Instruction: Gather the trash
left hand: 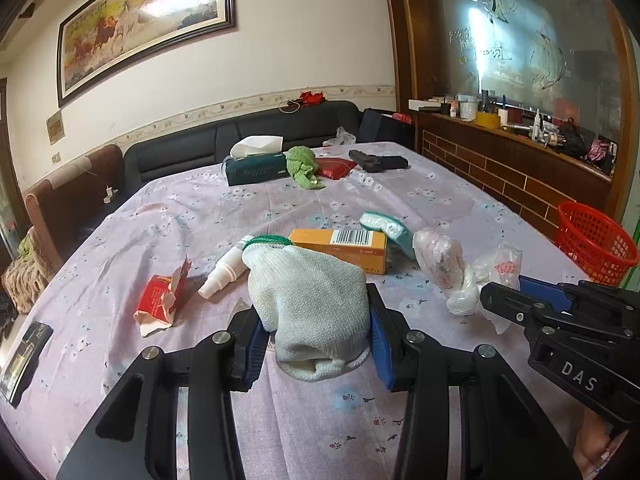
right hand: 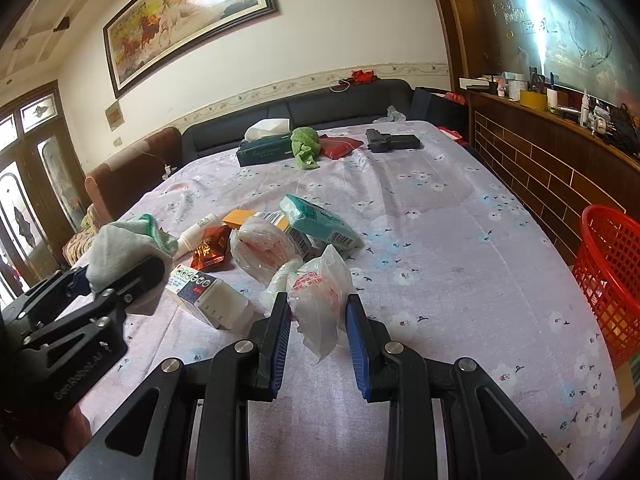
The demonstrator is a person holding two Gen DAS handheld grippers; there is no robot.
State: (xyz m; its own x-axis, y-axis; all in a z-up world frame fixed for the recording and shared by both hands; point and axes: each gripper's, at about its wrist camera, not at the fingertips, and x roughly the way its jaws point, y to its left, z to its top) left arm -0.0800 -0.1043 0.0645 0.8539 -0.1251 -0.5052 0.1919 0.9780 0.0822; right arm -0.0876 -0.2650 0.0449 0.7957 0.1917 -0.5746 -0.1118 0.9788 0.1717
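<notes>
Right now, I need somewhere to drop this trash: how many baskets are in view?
1: the red basket stands off the table's right edge; others may be hidden below the tabletop.

- in the left wrist view we look forward along the left gripper from low over the near edge of the table, close to the white glove, facing the sofa and the framed painting.
- in the right wrist view we look the same way from just to the right, along the right gripper, close to the plastic bag.
- both views share the tabletop clutter, the tissue box, the red basket at right, and each catches the other gripper at its side edge.
</notes>
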